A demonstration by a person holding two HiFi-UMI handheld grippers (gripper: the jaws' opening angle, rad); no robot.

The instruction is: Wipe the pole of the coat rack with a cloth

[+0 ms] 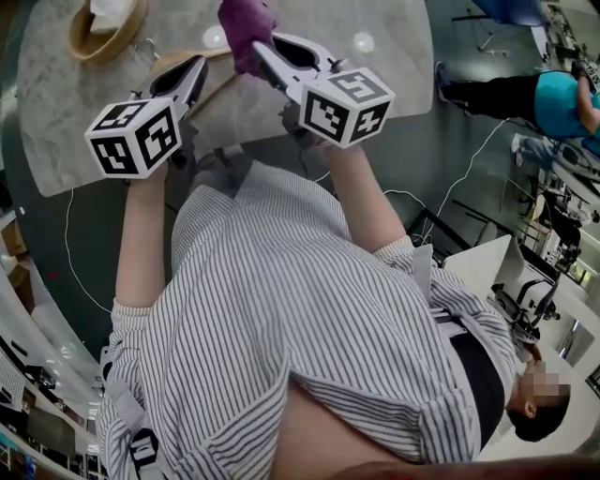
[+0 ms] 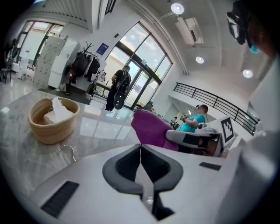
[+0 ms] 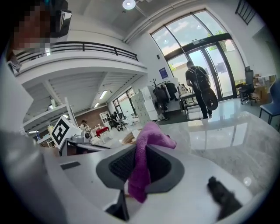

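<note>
Two tongs are held up over the grey table [image 1: 56, 112]. R gripper [image 1: 258, 47] is pinched tight on the purple cloth [image 1: 246, 21]. The cloth sticks up past the tips & a bit hangs down behind the pads. L gripper [image 1: 195, 67] is squeezed closed w/ nothing in it, pads touching. It sits just beside the R one, both pointing the same way.

Pole of the coat rack: can't find it near the tongs in any view. Only a far rack [image 2: 84, 61] w/ dark coats shows, way back by the big windows. I can't tell if that's the one to wipe. On the table there's a basket [image 2: 52, 127] w/ white stuff in it, and a little metal hook [image 2: 68, 151] near it.

Step, I think: cloth is picked up & ready, wiping not yet begun. Next move prob needs the person to get to the pole, press the cloth flat on it and rub up & down. L gripper could hold the rack steady so it won't tip. Keep R tight, or the cloth may slip out.
</note>
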